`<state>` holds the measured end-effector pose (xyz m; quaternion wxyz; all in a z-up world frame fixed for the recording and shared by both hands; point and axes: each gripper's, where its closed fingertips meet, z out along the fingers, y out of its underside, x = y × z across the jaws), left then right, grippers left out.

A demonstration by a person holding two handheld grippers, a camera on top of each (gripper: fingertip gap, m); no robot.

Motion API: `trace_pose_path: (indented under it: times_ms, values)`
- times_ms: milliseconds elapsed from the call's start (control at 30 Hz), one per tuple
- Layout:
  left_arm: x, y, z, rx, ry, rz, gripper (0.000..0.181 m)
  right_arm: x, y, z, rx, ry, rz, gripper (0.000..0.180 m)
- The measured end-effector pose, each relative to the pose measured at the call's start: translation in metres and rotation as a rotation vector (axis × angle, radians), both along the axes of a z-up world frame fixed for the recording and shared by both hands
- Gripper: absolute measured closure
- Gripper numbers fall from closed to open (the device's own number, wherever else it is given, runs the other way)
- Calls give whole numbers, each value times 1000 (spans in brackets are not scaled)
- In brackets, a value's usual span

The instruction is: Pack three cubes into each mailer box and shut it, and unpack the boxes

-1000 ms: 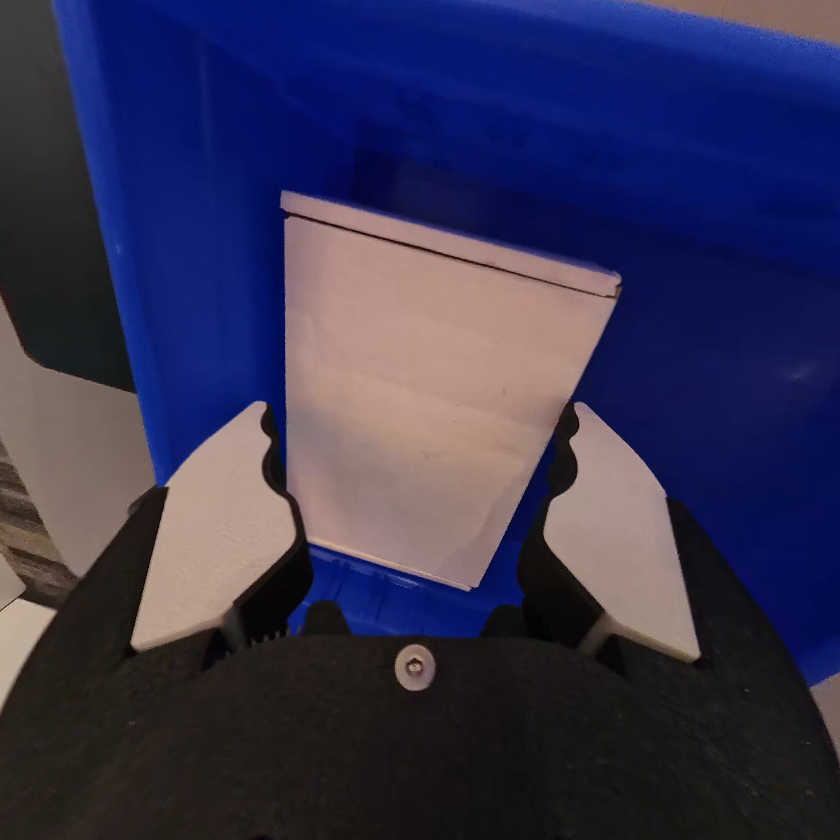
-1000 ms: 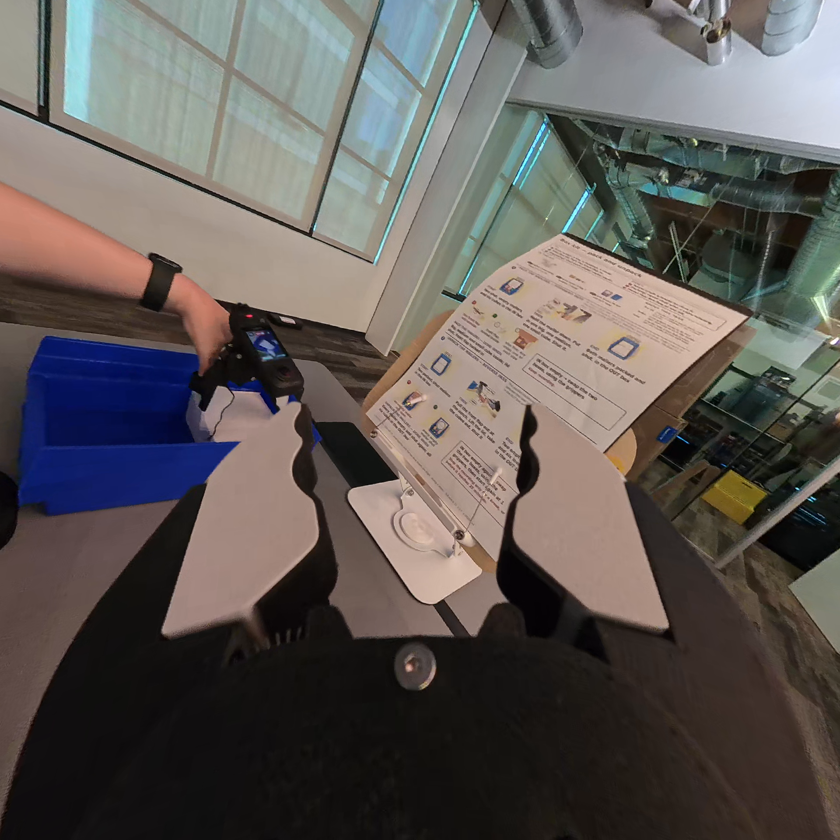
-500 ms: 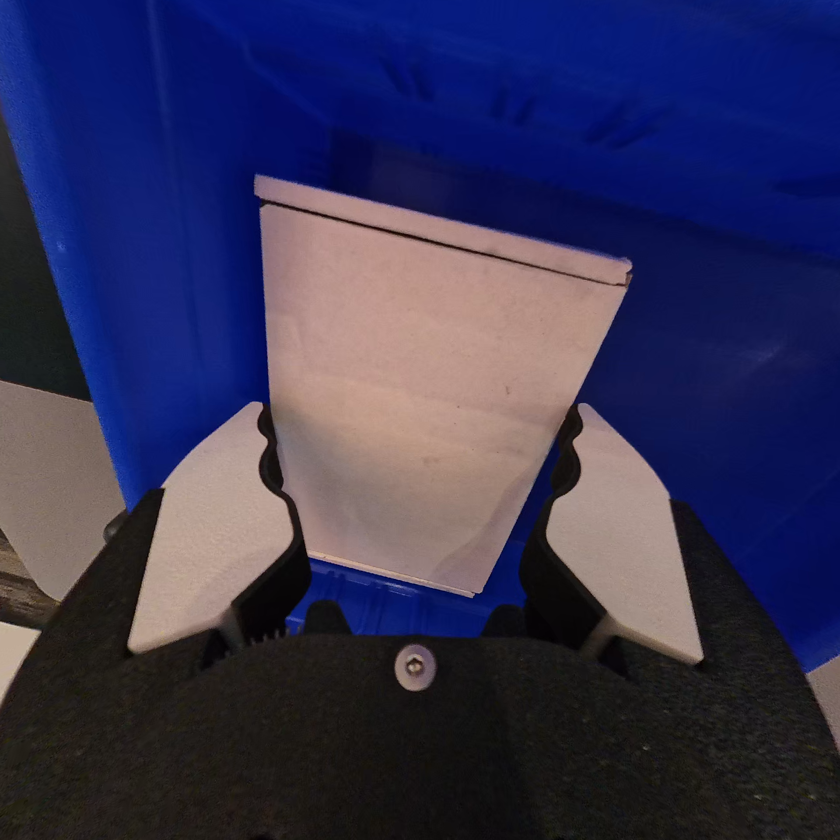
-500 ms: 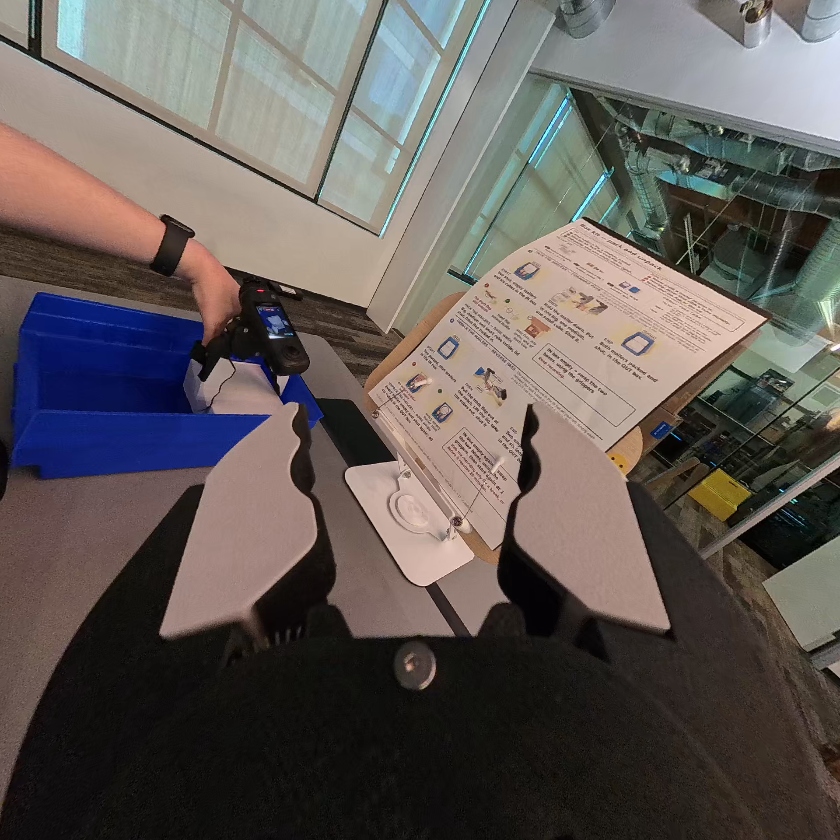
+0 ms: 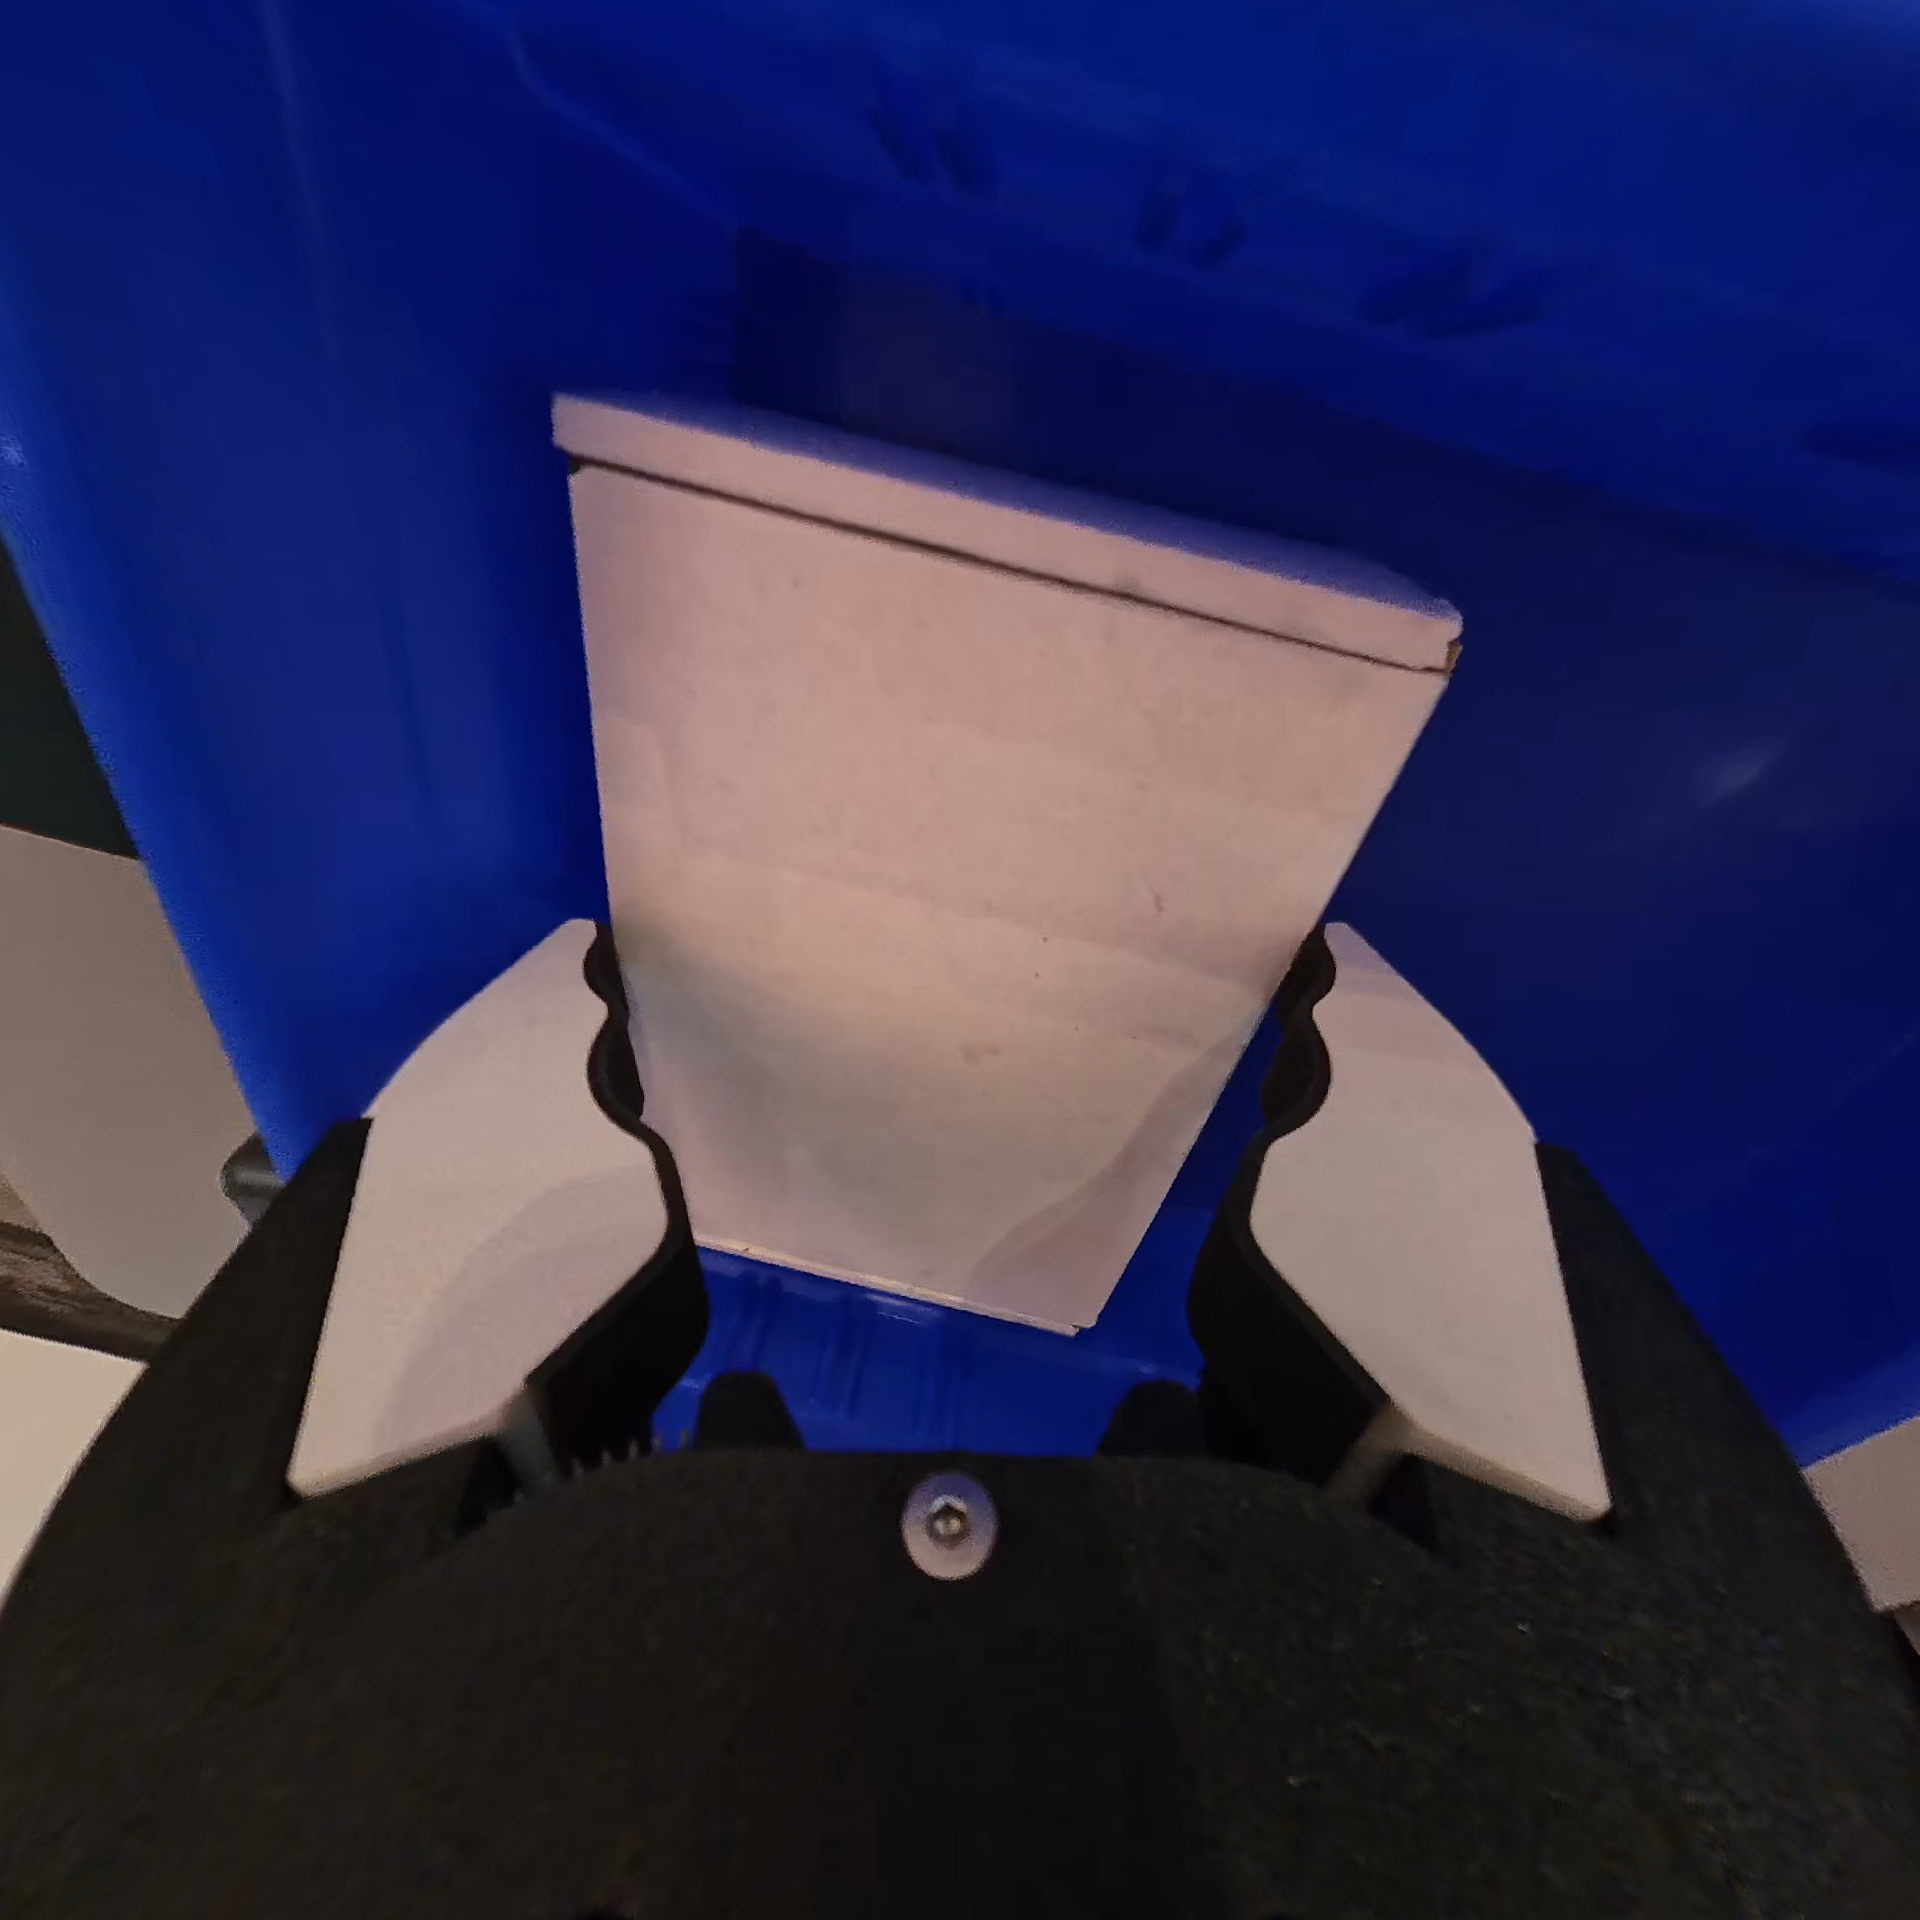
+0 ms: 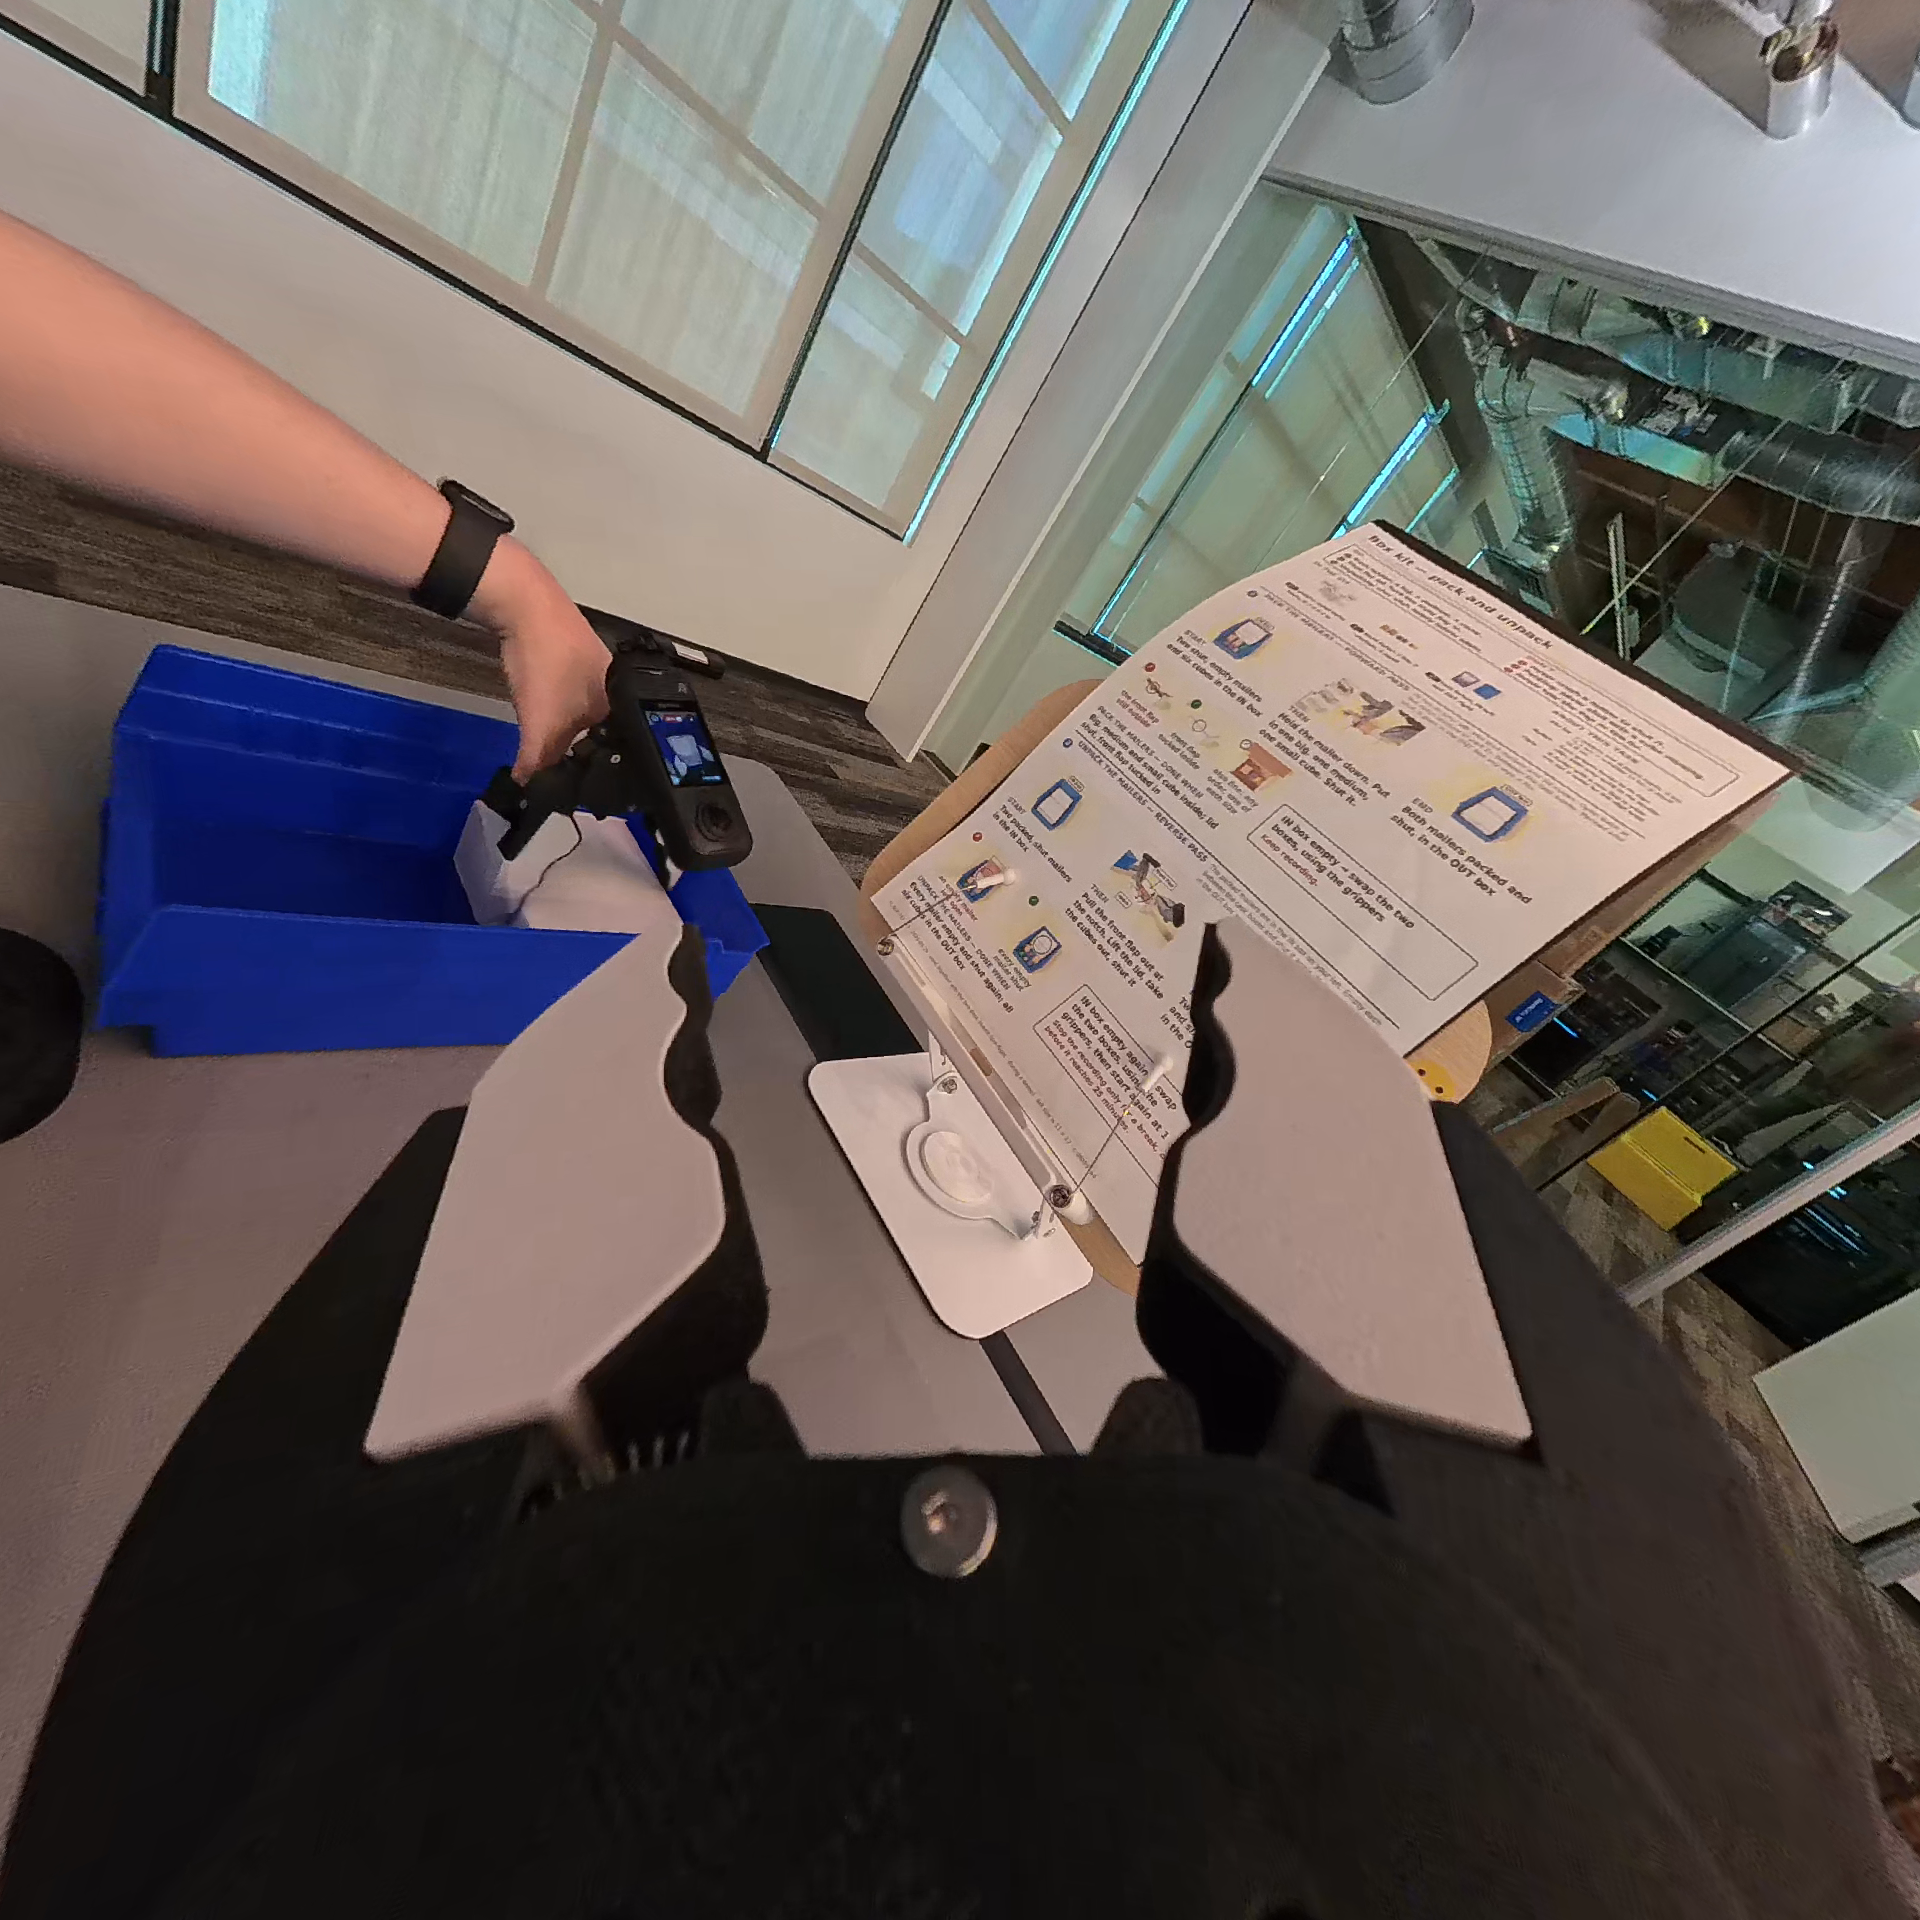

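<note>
My left gripper (image 5: 951,1101) is clamped on the white mailer box (image 5: 966,883), pads on its two long sides, low in the blue bin (image 5: 1558,935).

Risks, as I judge them: grip sits near the box's close end only, so most of it sticks out ahead of my fingers. If I lift fast it could pivot or slip. Bin wall is right next to the box on my left, so the far corner could catch on the rim w/ a tilted pull. Lid looks shut, seam visible along the far edge, but can't tell if it's tucked; a squeeze might pop it.

Bin: only this one box visible, rest looks bare blue. Box contents hidden, can't tell re cubes.

My right gripper (image 6: 951,1049) is apart, nothing btwn fingers, hanging over the grey table (image 6: 260,1195), w/ the instruction sheet stand (image 6: 1299,862) ahead.
</note>
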<state>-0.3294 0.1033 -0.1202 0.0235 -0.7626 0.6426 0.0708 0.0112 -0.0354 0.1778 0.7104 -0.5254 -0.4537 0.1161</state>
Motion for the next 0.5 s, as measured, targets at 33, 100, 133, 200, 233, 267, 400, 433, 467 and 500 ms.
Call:
trace_pose_path:
  times_ms: [33,100,133,200,233,267,400,433,467,500]
  values:
    - [-1,-3,0,-10,10,3,62,1,0,0,-1,-1,-1,89]
    - [-3,-9,3,-36,19,15,64,2,1,-1,-2,-3,-5,89]
    - [-2,-14,4,-52,11,32,64,3,2,-1,-4,-4,-7,89]
    - [-2,-23,6,-90,5,57,61,4,3,-2,-9,-2,-7,89]
    - [-5,-26,6,-90,19,57,61,3,3,-2,-10,-1,-5,89]
    - [-9,-26,5,-80,37,53,59,3,4,-2,-11,-1,-1,89]
    - [-22,-23,-3,-45,108,22,52,-1,4,-6,-18,-17,4,89]
    - [-25,-23,-6,-44,124,12,51,-3,5,-7,-20,-25,4,89]
    - [-28,-23,-8,-44,139,-1,52,-3,5,-9,-21,-34,1,89]
    - [-29,-23,-11,-37,145,-15,50,-4,6,-10,-22,-42,-2,89]
